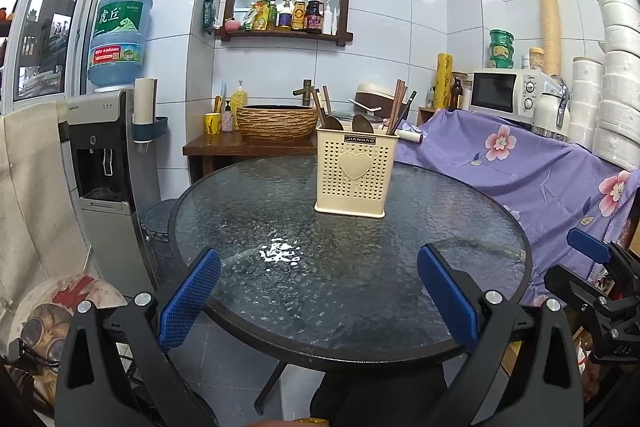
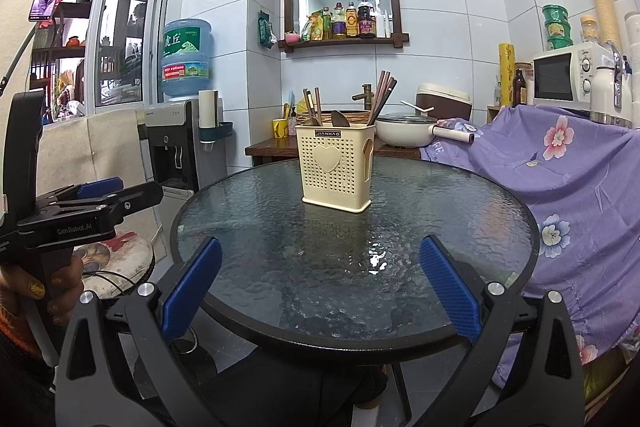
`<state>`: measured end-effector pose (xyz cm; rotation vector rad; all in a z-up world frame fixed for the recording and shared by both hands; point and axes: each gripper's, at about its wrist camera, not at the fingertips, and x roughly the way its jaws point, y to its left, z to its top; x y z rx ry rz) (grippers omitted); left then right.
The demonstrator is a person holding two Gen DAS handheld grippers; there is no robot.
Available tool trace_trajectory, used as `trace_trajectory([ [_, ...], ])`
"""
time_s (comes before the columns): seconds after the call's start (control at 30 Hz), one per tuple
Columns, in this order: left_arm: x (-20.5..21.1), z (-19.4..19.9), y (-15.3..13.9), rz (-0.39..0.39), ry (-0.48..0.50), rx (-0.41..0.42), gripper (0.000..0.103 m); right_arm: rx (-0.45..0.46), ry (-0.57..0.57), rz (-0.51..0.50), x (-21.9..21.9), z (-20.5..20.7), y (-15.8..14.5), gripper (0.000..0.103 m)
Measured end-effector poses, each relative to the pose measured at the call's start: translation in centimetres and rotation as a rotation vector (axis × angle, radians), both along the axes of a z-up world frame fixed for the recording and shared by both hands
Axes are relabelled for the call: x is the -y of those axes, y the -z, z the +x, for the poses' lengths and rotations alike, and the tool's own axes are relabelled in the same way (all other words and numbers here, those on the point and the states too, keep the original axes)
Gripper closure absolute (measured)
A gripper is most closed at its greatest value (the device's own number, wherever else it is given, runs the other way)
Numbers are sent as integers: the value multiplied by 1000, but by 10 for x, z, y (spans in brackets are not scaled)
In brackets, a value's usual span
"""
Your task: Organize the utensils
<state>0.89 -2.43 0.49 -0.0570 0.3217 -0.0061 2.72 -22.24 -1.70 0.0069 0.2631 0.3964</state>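
A cream perforated utensil holder (image 1: 356,173) (image 2: 336,167) with a heart on its front stands upright on the round glass table (image 1: 280,291) (image 2: 280,267), past its middle. Dark spoons (image 1: 362,125) (image 2: 340,119) and brown chopsticks (image 1: 400,103) (image 2: 382,95) stick out of its top. My left gripper (image 1: 320,291) hangs open over the table's near edge with nothing between its blue pads. My right gripper (image 2: 320,287) is open too, also at the near edge, well short of the holder. The left gripper also shows sideways at the left of the right wrist view.
A water dispenser (image 1: 104,155) (image 2: 176,143) stands left of the table. Behind it a wooden counter (image 1: 248,147) carries a woven basin. A purple flowered cloth (image 1: 540,179) (image 2: 580,179) drapes furniture on the right, under a microwave (image 1: 508,93) (image 2: 568,77). A cushioned stool (image 2: 116,259) sits lower left.
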Motion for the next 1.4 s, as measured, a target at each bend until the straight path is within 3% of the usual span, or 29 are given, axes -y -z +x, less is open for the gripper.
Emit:
trace_trajectory([
  [1.4,-1,0,-4,3,-6,7,6,-2,-2,0,-2,0,1,6],
])
